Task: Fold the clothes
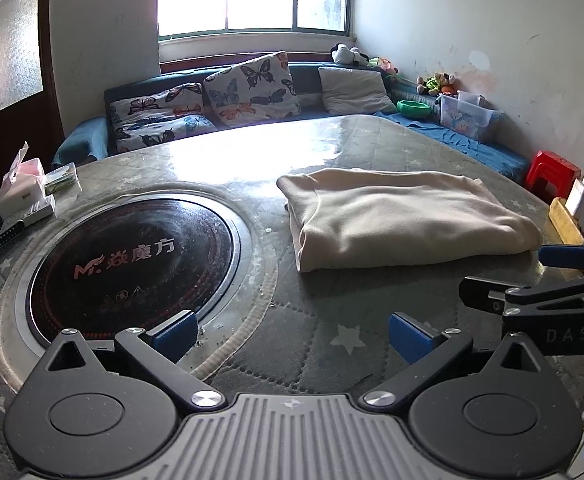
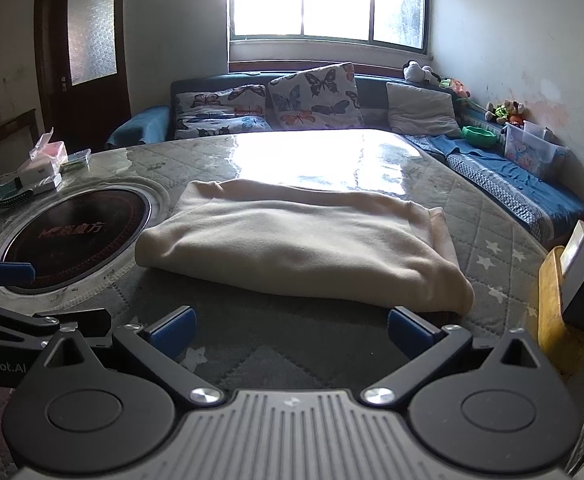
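A cream garment (image 1: 403, 220) lies folded into a flat rectangle on the quilted table (image 1: 311, 344). It also shows in the right wrist view (image 2: 303, 248), straight ahead. My left gripper (image 1: 292, 336) is open and empty, hovering low over the table to the near left of the garment. My right gripper (image 2: 292, 330) is open and empty, just short of the garment's near edge. The right gripper's blue fingers (image 1: 563, 256) show at the right edge of the left wrist view. A left finger (image 2: 8, 274) shows at the left edge of the right wrist view.
A round black cooktop (image 1: 132, 264) is set into the table left of the garment. A tissue box and small items (image 1: 24, 192) sit at the table's far left. A yellow block with a charger (image 2: 563, 292) stands at the right edge. A sofa with butterfly cushions (image 1: 248, 88) lies behind.
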`<state>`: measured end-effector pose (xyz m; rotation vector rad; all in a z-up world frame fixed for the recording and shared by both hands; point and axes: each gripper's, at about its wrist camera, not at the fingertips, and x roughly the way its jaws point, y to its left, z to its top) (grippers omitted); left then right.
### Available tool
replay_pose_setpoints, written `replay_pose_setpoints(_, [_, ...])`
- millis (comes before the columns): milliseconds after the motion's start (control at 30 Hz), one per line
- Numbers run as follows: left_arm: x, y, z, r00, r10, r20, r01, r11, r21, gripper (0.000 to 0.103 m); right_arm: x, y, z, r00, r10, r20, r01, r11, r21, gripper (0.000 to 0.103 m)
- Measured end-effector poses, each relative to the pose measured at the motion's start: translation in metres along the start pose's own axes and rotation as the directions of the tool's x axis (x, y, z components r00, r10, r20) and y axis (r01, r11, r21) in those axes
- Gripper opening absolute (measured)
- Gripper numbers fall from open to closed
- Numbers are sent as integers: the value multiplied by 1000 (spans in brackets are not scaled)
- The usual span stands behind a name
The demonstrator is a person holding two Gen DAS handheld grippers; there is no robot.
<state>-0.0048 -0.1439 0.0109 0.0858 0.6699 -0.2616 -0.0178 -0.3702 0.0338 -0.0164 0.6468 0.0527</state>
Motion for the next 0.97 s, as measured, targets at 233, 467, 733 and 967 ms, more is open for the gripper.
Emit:
replay_pose_setpoints(233, [15,8,-3,999,25,-29,-25,1000,-13,103,15,-3,-1,1000,-8,-21,8,1000,16,103])
replay_pose_setpoints(467, [30,16,-4,998,38,-58,-41,999,-35,103,31,-6,-2,999,-13,-40,14,999,28,103])
replay_pose_setpoints(733, [38,20,-4,997,45,-63,-48,998,-44,103,46,-4,1,999,-15,-47,16,1000,20,103])
replay_pose_setpoints(967, [41,18,-1,998,29,-50,-31,999,-39,103,50,-5,0,999,-21,-50,22,999,29,103])
